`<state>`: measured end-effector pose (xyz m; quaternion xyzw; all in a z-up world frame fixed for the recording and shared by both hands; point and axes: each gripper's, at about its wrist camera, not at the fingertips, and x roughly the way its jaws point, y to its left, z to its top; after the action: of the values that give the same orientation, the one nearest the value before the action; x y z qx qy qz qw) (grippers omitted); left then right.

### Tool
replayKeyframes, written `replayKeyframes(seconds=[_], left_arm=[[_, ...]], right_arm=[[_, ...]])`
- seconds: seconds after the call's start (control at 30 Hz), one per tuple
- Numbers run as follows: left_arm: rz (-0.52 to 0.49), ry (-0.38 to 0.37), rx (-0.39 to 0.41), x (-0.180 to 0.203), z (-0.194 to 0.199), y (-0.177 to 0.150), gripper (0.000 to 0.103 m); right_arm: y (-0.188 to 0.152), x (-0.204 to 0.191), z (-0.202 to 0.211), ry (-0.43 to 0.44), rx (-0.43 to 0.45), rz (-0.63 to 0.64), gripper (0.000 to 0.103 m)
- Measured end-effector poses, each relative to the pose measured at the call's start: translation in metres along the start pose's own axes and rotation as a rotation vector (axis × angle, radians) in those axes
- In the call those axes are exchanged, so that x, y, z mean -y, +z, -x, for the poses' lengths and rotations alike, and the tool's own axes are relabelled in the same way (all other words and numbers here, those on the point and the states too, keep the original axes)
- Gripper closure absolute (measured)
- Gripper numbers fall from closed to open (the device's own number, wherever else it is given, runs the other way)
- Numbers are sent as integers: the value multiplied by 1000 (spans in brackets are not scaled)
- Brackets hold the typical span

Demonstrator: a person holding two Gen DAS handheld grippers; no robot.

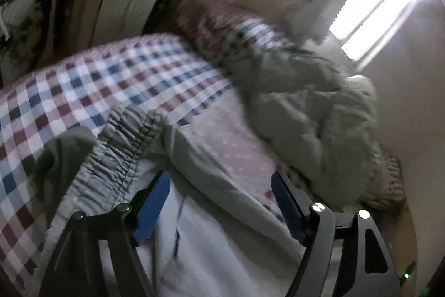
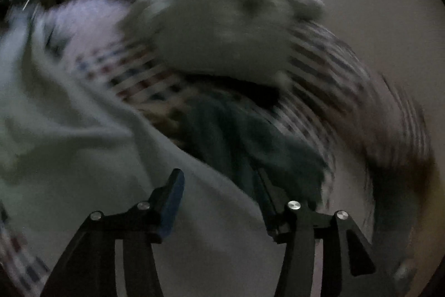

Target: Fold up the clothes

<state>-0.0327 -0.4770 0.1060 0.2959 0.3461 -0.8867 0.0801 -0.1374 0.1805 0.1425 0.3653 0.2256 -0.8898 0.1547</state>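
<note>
Both jaws stand apart, gripping nothing: left gripper and right gripper over pale shorts (elastic waistband adjacent). Regrip at waistband corners, w/ fabric flat.

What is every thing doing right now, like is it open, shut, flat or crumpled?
Left gripper: open, nothing between its pads.
Right gripper: open, nothing gripped; view is blurred.
Pale shorts: lying on the bed, elastic waistband bunched.
Grey-green jacket: crumpled in a heap, unfolded.
Dark green cloth: rumpled, beside the pale shorts.
Checked bedsheet: spread over the bed.
Window: bright with daylight.
</note>
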Motion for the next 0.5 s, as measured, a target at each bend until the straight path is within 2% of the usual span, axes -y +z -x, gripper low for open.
replayKeyframes(seconds=[0.03,0.07,0.23,0.3,0.4,0.5], left_arm=[[-19,-22,21,5,14,-3,22],[-34,-37,38,9,26,-8,21],[-85,-102,86,27,78,-38,20],[-99,-126,90,34,94,-56,19],[-142,-147,77,50,107,-87,19],[-197,-170,55,73,112,-121,19]], right_arm=[[-17,17,12,-13,6,-77,36],[-34,31,24,-30,5,-147,34],[-139,85,72,-52,-21,-430,31],[-184,101,80,-27,-45,-594,31],[-236,110,77,-18,-94,-755,31],[-263,104,69,34,-99,-828,31]])
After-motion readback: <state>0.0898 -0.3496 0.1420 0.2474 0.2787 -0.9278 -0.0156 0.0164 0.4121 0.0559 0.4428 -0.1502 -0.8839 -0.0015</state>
